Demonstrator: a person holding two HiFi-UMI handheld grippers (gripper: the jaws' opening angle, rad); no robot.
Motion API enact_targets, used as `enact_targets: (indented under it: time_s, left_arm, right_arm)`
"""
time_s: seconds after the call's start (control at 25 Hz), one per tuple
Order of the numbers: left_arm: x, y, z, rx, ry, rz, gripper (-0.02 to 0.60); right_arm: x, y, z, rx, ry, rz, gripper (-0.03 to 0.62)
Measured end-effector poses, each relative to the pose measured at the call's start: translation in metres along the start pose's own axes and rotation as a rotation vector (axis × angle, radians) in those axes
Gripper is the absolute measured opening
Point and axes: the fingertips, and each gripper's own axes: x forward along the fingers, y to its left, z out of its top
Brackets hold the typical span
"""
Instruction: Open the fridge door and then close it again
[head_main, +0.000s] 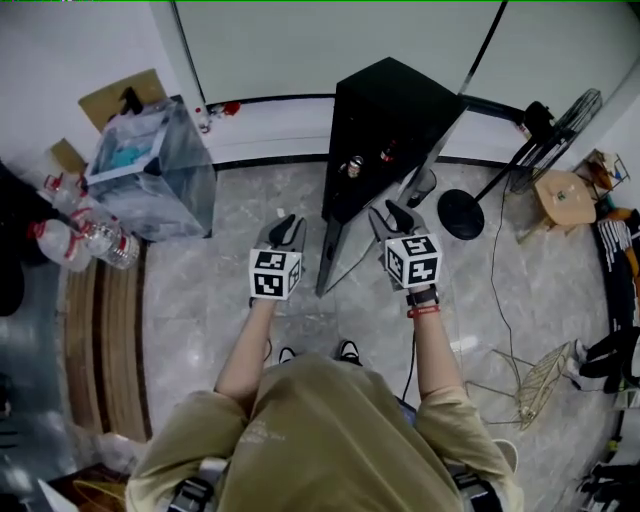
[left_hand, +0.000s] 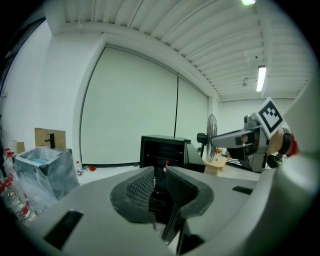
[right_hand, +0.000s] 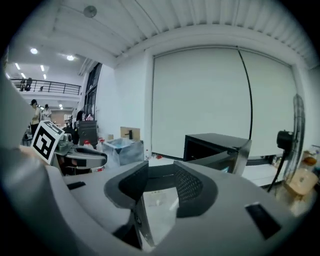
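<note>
I stand on the marble floor (head_main: 230, 250) with a claw in each hand, both held out at about the same height before the fridge (head_main: 390, 110); it is a small black box set on the floor against the pale wall, straight ahead of me. Its door (head_main: 328, 255) is swung wide open toward me and shows nearly edge-on in the head view, reaching down between my two claws; the dark inside is bare to view, with a can (head_main: 352, 165) on a shelf.

My left claw (head_main: 285, 222) hangs just left of the door's outer edge, apart from it; its jaws stand only a narrow slit apart, pads not meeting, and nothing is pinched between them; through the slit I see the fridge's shelves beyond.

My right claw (head_main: 395, 212) hangs on the other side of the door, in front of the open cabinet; its jaws are parted wider and grip nothing; only floor and a pale sheen show through the gap, and I cannot tell whether a tip grazes the fridge.

To the left stands a clear bin (head_main: 150, 170) lined with a bag, with cardboard (head_main: 120, 95) behind it and water bottles (head_main: 85, 235) beside it; to the right are a standing fan (head_main: 555, 130) and a small wooden stool (head_main: 565, 195).
</note>
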Motion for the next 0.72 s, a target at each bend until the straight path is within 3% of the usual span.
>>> enact_targets:
  time_s: [0.2,0.72]
  left_arm:
    - [-0.007,-0.002,0.028,0.013,-0.069,0.009,0.087]
    - [-0.022,-0.012,0.062,0.022,-0.165,0.035,0.044]
  right_arm:
    - [-0.012,-0.001,0.01,0.084,-0.087,-0.085,0.136]
    - [-0.032,-0.002,0.025,0.152,-0.187,-0.175,0.052]
